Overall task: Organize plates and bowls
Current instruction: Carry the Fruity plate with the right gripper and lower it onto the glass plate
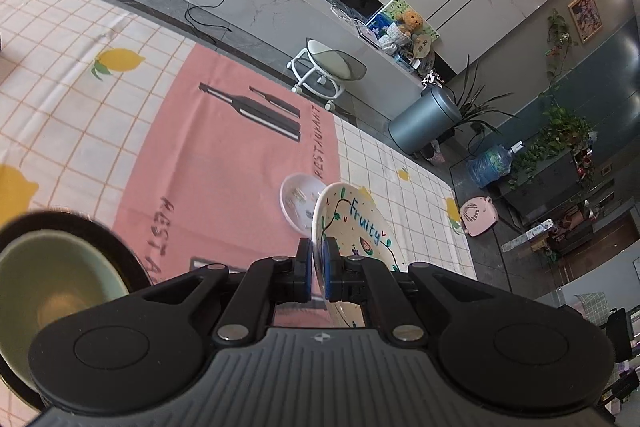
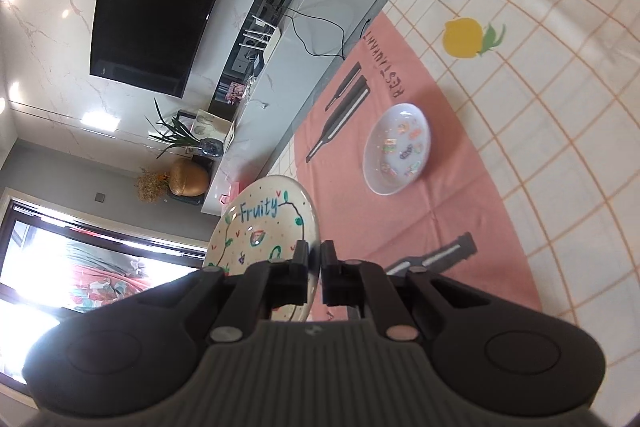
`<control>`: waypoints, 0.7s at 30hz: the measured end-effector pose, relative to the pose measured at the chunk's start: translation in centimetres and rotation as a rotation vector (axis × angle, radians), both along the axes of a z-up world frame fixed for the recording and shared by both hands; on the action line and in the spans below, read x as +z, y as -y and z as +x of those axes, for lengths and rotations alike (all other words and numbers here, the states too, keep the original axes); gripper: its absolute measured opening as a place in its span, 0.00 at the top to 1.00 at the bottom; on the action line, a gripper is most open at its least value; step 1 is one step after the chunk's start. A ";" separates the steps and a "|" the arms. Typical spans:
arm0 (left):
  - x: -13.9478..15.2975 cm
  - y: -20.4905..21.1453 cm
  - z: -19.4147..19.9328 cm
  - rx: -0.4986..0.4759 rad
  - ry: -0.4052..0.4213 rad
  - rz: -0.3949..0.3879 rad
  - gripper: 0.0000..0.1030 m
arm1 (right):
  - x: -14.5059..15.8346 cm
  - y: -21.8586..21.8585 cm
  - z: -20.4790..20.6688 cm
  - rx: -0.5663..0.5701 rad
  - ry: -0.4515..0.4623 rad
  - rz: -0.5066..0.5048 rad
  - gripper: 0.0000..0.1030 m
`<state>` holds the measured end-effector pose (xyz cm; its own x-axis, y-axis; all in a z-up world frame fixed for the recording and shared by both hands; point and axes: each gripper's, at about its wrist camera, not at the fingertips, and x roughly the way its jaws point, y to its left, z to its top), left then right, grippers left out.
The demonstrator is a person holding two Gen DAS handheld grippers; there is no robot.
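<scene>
I see the Fruity plate [image 1: 352, 223] held on edge between my 2 grippers, above the tablecloth [image 1: 224, 163]; the small dish [image 1: 298, 201] lies beyond it, the bowl [image 1: 56, 291] on my left.

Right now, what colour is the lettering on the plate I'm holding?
Blue: "Fruity" on the white plate, with a dark vine and green leaves. Clearest in the right wrist view.
</scene>
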<state>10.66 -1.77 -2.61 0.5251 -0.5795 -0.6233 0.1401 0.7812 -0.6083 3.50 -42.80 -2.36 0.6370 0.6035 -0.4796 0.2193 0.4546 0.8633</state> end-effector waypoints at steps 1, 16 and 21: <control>-0.5 0.4 -0.6 -0.001 -0.005 -0.001 0.95 | -0.2 0.6 -1.0 -0.005 -0.005 -0.003 0.96; -8.0 1.5 -5.6 0.032 -0.140 -0.022 0.94 | -4.7 3.4 -7.9 -0.038 -0.103 -0.027 0.98; -8.7 1.4 -6.2 0.041 -0.146 0.000 0.93 | -5.2 3.0 -8.0 -0.028 -0.109 -0.035 0.98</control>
<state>4.49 -3.21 -11.29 0.4521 -0.5590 -0.6950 0.0179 0.7848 -0.6195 -4.54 -45.75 -7.60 0.5961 0.5683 -0.5672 0.3237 0.4763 0.8175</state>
